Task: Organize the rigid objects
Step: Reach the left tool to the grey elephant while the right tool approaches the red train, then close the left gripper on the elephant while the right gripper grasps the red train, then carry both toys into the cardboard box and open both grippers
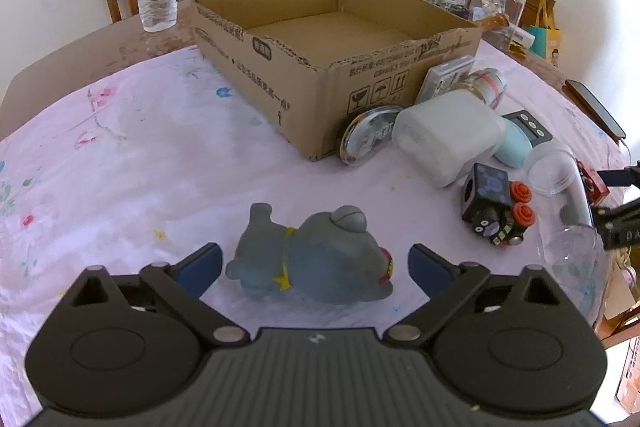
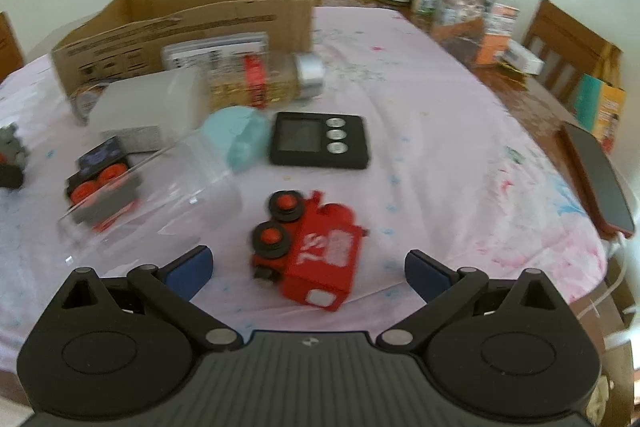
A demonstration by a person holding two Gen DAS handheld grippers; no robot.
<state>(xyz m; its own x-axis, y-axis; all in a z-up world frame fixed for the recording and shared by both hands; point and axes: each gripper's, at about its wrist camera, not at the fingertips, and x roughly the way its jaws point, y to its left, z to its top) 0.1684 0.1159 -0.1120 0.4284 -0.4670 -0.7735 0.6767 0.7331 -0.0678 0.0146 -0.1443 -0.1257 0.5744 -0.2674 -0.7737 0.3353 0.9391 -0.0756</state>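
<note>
pink floral cloth (image 1: 120, 167), cardboard box (image 1: 320, 39) at back. left gripper (image 1: 316, 267) wide around grey toy (image 1: 316, 259), untouched; right gripper (image 2: 308, 267) wide around red train (image 2: 316, 251).

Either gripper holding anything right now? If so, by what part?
Nothing held. The left gripper is open around the grey toy figure, fingers clear of it. The right gripper is open around the red toy train, not touching.
</note>
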